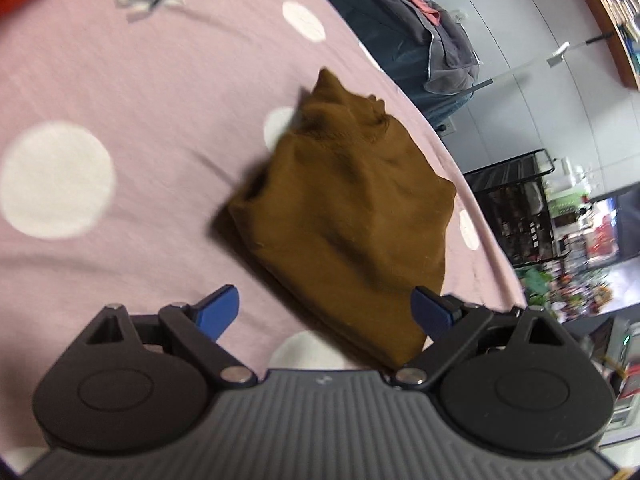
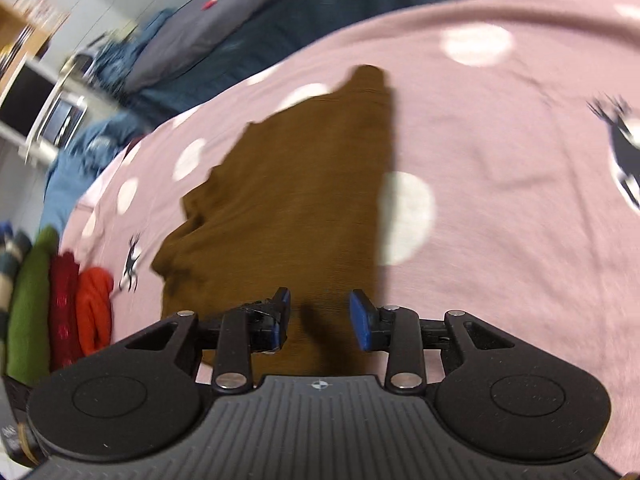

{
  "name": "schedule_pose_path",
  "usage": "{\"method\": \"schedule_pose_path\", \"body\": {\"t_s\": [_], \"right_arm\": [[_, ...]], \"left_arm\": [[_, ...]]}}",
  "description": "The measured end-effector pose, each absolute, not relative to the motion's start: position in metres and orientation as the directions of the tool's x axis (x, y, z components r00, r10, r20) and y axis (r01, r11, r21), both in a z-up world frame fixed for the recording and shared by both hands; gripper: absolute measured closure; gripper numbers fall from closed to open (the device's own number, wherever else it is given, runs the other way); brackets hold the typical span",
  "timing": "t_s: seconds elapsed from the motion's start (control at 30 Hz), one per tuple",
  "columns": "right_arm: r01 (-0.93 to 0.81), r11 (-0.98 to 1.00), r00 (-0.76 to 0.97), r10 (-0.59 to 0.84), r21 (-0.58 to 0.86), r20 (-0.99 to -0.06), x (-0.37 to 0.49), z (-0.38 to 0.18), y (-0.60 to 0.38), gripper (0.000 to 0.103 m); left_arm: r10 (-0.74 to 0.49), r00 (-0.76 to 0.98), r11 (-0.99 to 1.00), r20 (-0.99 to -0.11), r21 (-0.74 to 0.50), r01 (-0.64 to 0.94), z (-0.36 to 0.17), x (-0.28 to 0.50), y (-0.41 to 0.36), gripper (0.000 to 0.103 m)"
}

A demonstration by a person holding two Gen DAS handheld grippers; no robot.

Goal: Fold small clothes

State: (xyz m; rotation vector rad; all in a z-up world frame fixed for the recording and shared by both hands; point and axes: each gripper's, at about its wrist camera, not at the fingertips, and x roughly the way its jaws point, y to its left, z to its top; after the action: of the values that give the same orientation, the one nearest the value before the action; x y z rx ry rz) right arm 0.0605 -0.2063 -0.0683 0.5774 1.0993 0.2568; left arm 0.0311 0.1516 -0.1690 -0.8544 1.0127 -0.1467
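A small brown garment point(image 1: 344, 216) lies bunched and partly folded on a pink bedsheet with white dots point(image 1: 120, 100). My left gripper point(image 1: 326, 314) is open just above its near edge, blue pads spread wide, holding nothing. In the right wrist view the same brown garment point(image 2: 288, 208) stretches away from me on the sheet point(image 2: 500, 200). My right gripper point(image 2: 320, 318) is open over the garment's near end, its pads apart and empty.
Folded clothes in green, dark red and orange point(image 2: 60, 304) are stacked at the sheet's left edge. A dark grey and blue bedding pile point(image 1: 420, 40) lies beyond the bed. A black wire rack point(image 1: 516, 208) stands on the floor to the right.
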Motion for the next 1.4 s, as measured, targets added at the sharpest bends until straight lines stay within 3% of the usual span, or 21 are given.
{"method": "schedule_pose_path", "body": {"t_s": [0.37, 0.47, 0.63, 0.83, 0.87, 0.9, 0.93, 0.97, 1.17, 1.4], "right_arm": [[0.257, 0.643, 0.496, 0.553, 0.721, -0.67, 0.072, -0.095, -0.241, 0.042], [0.274, 0.617, 0.514, 0.554, 0.738, -0.655, 0.086, -0.105, -0.243, 0.042], [0.297, 0.55, 0.532, 0.583, 0.78, -0.614, 0.108, -0.121, -0.236, 0.042], [0.244, 0.567, 0.554, 0.584, 0.787, -0.593, 0.127, -0.125, -0.219, 0.046], [0.238, 0.573, 0.549, 0.586, 0.784, -0.596, 0.129, -0.125, -0.218, 0.05], [0.231, 0.585, 0.541, 0.587, 0.778, -0.602, 0.131, -0.125, -0.218, 0.06], [0.23, 0.599, 0.531, 0.583, 0.767, -0.615, 0.133, -0.124, -0.219, 0.065], [0.23, 0.609, 0.522, 0.581, 0.759, -0.625, 0.134, -0.123, -0.219, 0.069], [0.136, 0.65, 0.56, 0.572, 0.748, -0.599, 0.129, -0.091, -0.225, 0.078], [0.06, 0.704, 0.656, 0.507, 0.708, -0.559, 0.11, -0.024, -0.291, 0.08]], "left_arm": [[-0.409, 0.709, 0.519, -0.574, -0.786, -0.337, -0.209, 0.061, 0.15, 0.008], [-0.397, 0.729, 0.494, -0.558, -0.799, -0.343, -0.211, 0.071, 0.147, 0.002], [-0.384, 0.726, 0.521, -0.57, -0.783, -0.338, -0.208, 0.091, 0.141, 0.002], [-0.38, 0.653, 0.604, -0.655, -0.71, -0.362, -0.198, 0.123, 0.135, 0.032], [-0.369, 0.641, 0.609, -0.673, -0.696, -0.38, -0.197, 0.127, 0.135, 0.042], [-0.358, 0.63, 0.615, -0.689, -0.682, -0.396, -0.195, 0.13, 0.134, 0.049], [-0.357, 0.619, 0.62, -0.699, -0.674, -0.403, -0.194, 0.131, 0.133, 0.065], [-0.364, 0.611, 0.623, -0.703, -0.672, -0.401, -0.193, 0.134, 0.131, 0.069], [-0.389, 0.598, 0.669, -0.701, -0.661, -0.339, -0.164, 0.142, 0.108, 0.076], [-0.519, 0.558, 0.733, -0.648, -0.673, -0.101, -0.095, 0.166, 0.017, 0.077]]}}
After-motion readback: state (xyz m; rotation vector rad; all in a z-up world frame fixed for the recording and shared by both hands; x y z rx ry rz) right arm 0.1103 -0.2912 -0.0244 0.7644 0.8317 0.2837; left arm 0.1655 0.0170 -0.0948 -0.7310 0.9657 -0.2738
